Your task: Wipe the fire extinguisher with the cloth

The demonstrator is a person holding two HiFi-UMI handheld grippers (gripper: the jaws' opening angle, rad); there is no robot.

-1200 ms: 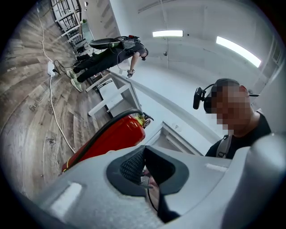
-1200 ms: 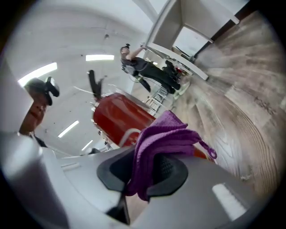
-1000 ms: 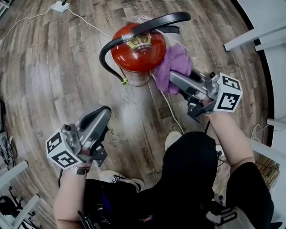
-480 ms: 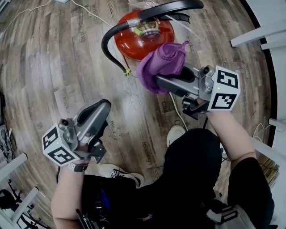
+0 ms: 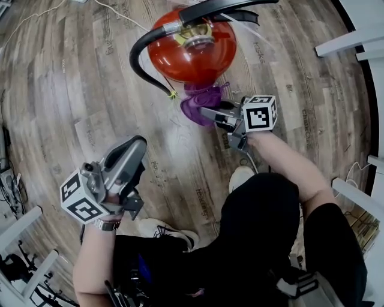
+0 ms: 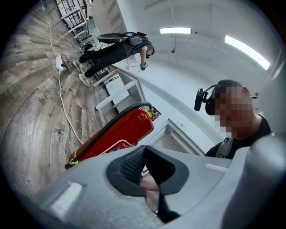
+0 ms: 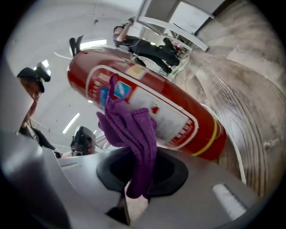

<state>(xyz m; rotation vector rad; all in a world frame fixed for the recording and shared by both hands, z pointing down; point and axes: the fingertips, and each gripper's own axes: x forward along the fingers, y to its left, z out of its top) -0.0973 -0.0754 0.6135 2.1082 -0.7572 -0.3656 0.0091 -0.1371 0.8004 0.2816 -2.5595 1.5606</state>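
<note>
A red fire extinguisher (image 5: 191, 54) with a black hose and handle stands upright on the wooden floor, seen from above in the head view. My right gripper (image 5: 207, 111) is shut on a purple cloth (image 5: 201, 103) and holds it low against the near side of the cylinder. In the right gripper view the purple cloth (image 7: 132, 134) sticks out of the jaws in front of the extinguisher's white label (image 7: 147, 105). My left gripper (image 5: 135, 150) is shut and empty, well to the near left of the extinguisher. The left gripper view shows the fire extinguisher (image 6: 114, 136) beyond the closed jaws.
A white cable (image 5: 117, 13) runs across the floor behind the extinguisher. White furniture legs (image 5: 348, 42) stand at the right, and more white frames (image 5: 21, 240) at the lower left. My legs and a white shoe (image 5: 240, 177) are just below the right gripper. Another person (image 6: 120, 47) shows in the distance.
My right gripper has dropped with the purple cloth from beside the extinguisher's top to low on its near side. The left gripper has barely moved.
</note>
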